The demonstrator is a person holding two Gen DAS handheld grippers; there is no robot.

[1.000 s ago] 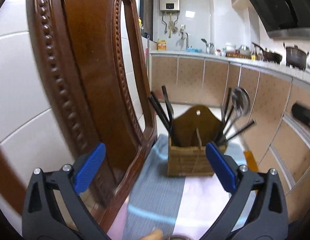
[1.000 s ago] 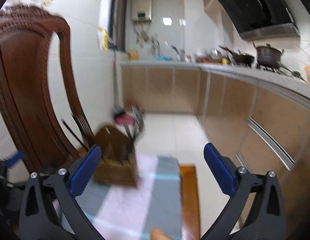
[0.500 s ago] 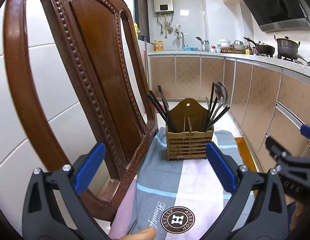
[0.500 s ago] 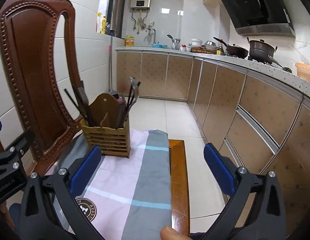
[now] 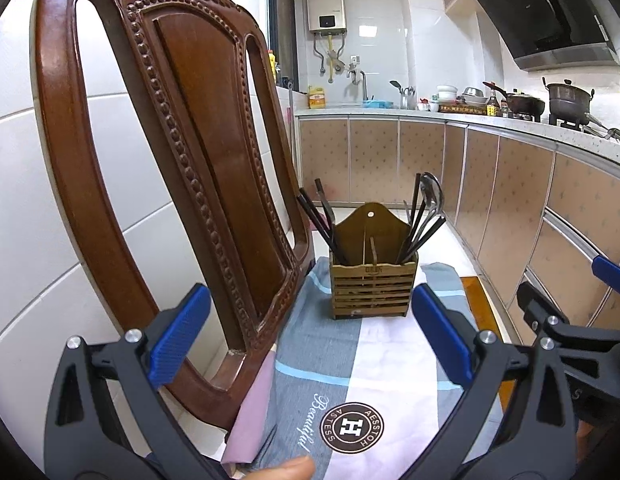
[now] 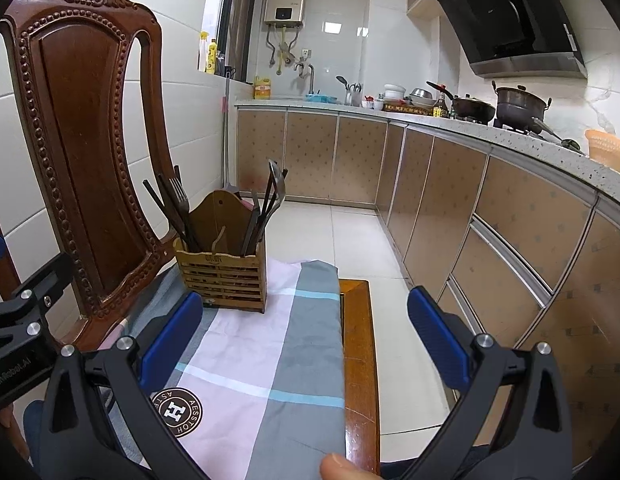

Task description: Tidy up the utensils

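Nearest, the left gripper stands with its blue pads wide apart and nothing between them, and the right gripper likewise gapes empty; a fingertip shows at six o'clock in the left wrist view; both tools hover over a checked cloth spread on a wooden seat, the left one aimed straight along it, the right one set off toward three o'clock so that its right pad hangs past the seat's bare edge over the floor; further on, at twelve o'clock from the left gripper and at about eleven o'clock from the right, the wooden caddy stands upright on the cloth, with the dark utensils leaning out of its left compartment and a spoon and more dark handles fanned from its right, while the middle slot looks nearly bare; no utensil lies loose on the cloth, so this fits either a sorting about to be made among the compartments or one already made, and I cannot judge which; any reach would want a high approach to the handle tops, since they splay outward and cross; room is tight at nine o'clock, where the carved chair back rises just beside the caddy, and open at three o'clock, where the tiled floor runs to the cabinets.
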